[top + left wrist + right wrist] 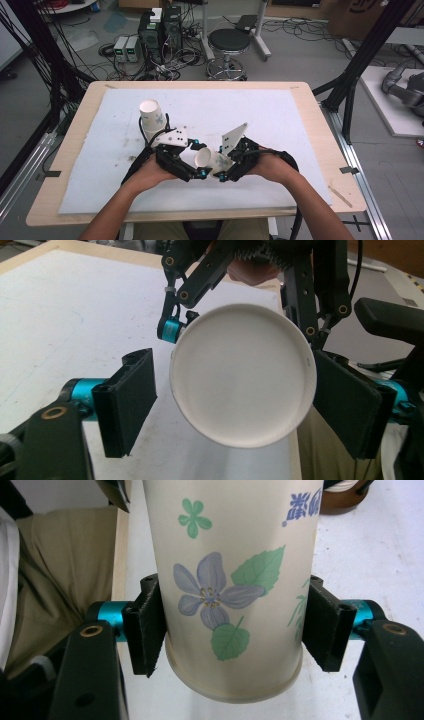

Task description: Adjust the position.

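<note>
Right gripper view: the right gripper [235,630] is clamped on a flowered cup [230,580], held tilted above the table [280,110] so its base can be taken by the left gripper [235,405], whose jaws flank it, one pad apart.

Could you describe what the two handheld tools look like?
Both the left tool and right tool have black linkage frames, teal fittings and flat black pads. Each carries a grey three-cornered plate and trails a black cable.
</note>
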